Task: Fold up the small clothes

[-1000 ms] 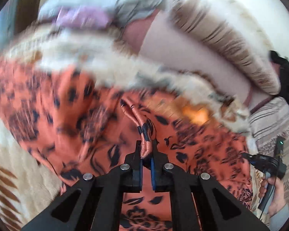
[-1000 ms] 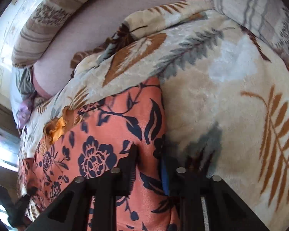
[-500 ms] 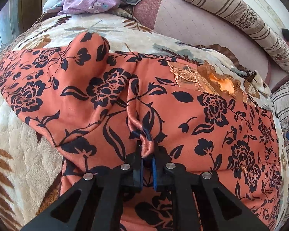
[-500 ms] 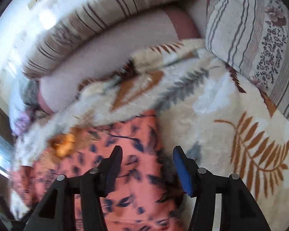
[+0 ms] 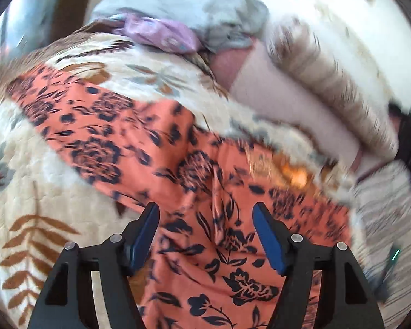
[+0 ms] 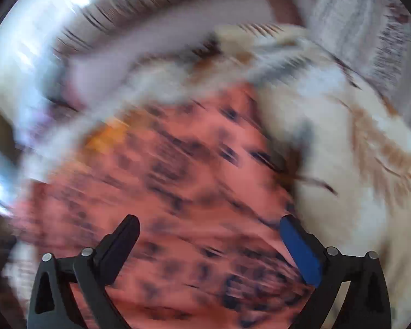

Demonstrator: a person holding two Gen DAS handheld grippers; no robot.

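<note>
An orange garment with a dark floral print [image 5: 183, 170] lies spread on a cream blanket with a leaf pattern [image 5: 41, 192]. A raised crease runs down its middle. My left gripper [image 5: 205, 219] is open and empty, above the garment's near part. In the right wrist view, which is heavily blurred by motion, the same garment [image 6: 191, 192] fills the centre. My right gripper [image 6: 211, 230] is open wide and empty above it, near the garment's right edge.
A grey cloth [image 5: 205, 8] and a purple floral cloth [image 5: 161, 34] lie bunched at the far end of the bed. A striped bolster pillow [image 5: 328, 87] and a pink cushion [image 5: 287, 101] lie behind the garment. A striped pillow [image 6: 370, 22] lies at the right.
My left gripper let go of the pinched fold of the garment and opened. My right gripper opened wider. Both cameras are moving fast and the views are blurred.
</note>
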